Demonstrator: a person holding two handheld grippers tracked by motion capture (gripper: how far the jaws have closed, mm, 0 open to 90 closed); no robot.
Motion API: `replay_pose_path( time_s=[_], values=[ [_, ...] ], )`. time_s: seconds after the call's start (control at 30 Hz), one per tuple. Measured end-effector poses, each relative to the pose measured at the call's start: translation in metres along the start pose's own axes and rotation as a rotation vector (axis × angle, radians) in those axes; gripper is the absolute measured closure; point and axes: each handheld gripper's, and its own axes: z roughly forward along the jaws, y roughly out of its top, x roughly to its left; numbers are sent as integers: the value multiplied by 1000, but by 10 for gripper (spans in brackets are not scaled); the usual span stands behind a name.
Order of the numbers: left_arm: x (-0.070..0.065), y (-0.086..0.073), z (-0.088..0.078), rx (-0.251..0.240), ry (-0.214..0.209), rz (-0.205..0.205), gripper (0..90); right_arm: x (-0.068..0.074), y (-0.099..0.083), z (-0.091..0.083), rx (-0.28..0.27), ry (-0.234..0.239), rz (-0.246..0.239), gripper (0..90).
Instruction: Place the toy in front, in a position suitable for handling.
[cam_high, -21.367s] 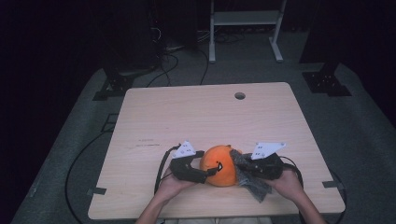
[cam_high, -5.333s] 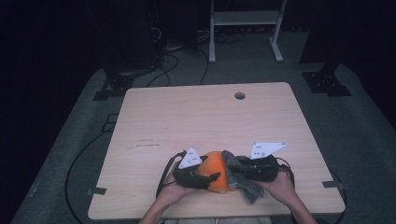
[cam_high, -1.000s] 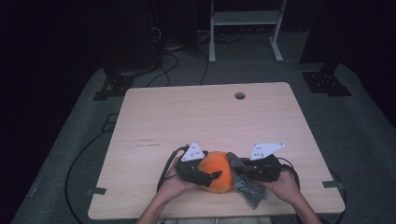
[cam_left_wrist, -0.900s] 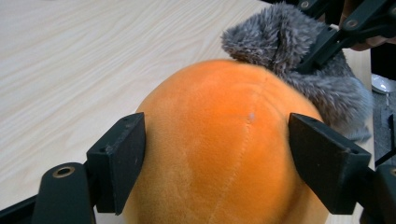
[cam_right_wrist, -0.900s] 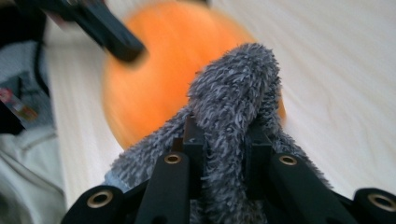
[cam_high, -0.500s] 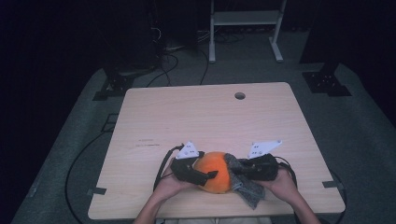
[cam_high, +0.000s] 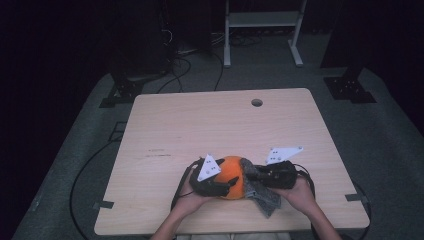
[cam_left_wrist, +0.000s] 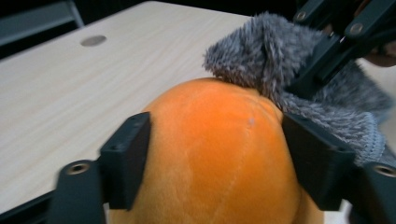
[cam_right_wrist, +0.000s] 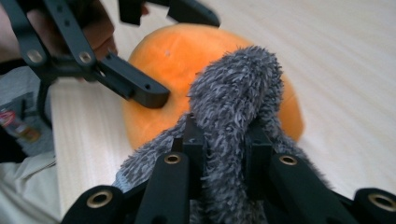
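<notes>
Down at the near edge of the worktop (cam_high: 165, 130), both hands are in on the orange plush ball (cam_high: 233, 172). The left gripper (cam_left_wrist: 215, 154) has just been closing, and its fingers (cam_left_wrist: 128, 158) now press the ball's two sides. On the other side, the right gripper (cam_right_wrist: 224, 140) has its fingers pinched together on a fold of the grey fuzzy cloth (cam_right_wrist: 233, 93), which drapes against the ball's right flank. Beyond them lies a small round hole (cam_high: 257, 102).

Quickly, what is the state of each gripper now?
Left gripper: jaws just been closing, pressing both sides of the round orange plush ball.
Right gripper: shut on a fold of the fuzzy grey cloth.
</notes>
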Motion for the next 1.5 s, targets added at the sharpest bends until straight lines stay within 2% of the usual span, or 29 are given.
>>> replay_pose_path(
  time_s=[0.03, 0.1, 0.13, 0.2, 0.27, 0.37, 0.43, 0.6, 0.63, 0.7, 0.77, 0.9, 0.93, 0.97, 1.0, 1.1, 1.17, 1.23, 1.3, 1.4, 1.47, 1.5],
  values=[
    [3, 1, -2, 0, -19, -30, 194, 2, -1, 2, 7, 9, -5, 753],
    [11, 2, -7, -32, -37, -90, 163, 10, 0, 6, 25, 14, -46, 754],
    [13, 1, -8, -23, -38, -102, 175, 14, 1, 8, 26, 20, -63, 754],
    [16, -3, -6, 26, -25, -94, 248, 17, 2, 9, 25, 7, -70, 756],
    [18, -9, -8, 29, -43, -103, 281, 8, -4, 7, 36, 7, -25, 759],
    [21, -14, -11, 26, -61, -118, 292, -3, -14, 6, 88, -32, 15, 759],
    [20, -16, -12, 25, -66, -107, 299, -5, -17, 4, 99, -46, 26, 759],
    [17, -18, -13, 12, -66, -96, 302, 3, -1, -4, -28, -27, 16, 758],
    [17, -18, -13, 12, -66, -97, 302, 4, 1, -2, -26, -24, 11, 757],
    [18, -19, -14, 12, -71, -95, 302, 4, -2, 5, 15, -35, -6, 757],
    [16, -19, -14, 11, -70, -88, 302, -1, -9, 9, 36, -16, 20, 757],
    [15, -19, -14, 8, -73, -85, 301, -8, -21, 6, 115, -63, 34, 755],
    [13, -19, -14, 2, -77, -68, 301, -8, -21, 3, 109, -67, 40, 756],
    [12, -18, -13, -1, -78, -57, 301, -8, -16, -1, 60, -55, 52, 756],
    [10, -18, -13, 0, -80, -37, 301, -7, -14, -2, 41, -49, 51, 756],
    [7, -17, -13, 2, -80, -12, 302, -4, 0, -4, -41, -23, 57, 755],
    [8, -19, -14, -2, -89, -19, 302, -4, -1, 3, -19, -25, 50, 755],
    [8, -19, -14, -5, -91, -22, 302, -10, -9, 7, 4, -12, 81, 755],
    [10, -20, -15, -10, -100, -35, 300, -15, -15, 6, 41, -13, 104, 755],
    [9, -20, -16, -14, -106, -29, 300, -18, -23, 4, 90, -32, 108, 755],
    [7, -19, -15, -11, -106, -9, 300, -16, -20, -2, 57, -27, 115, 755],
    [5, -19, -15, -14, -103, -7, 300, -14, -16, -5, 20, -19, 115, 755]
  ],
)
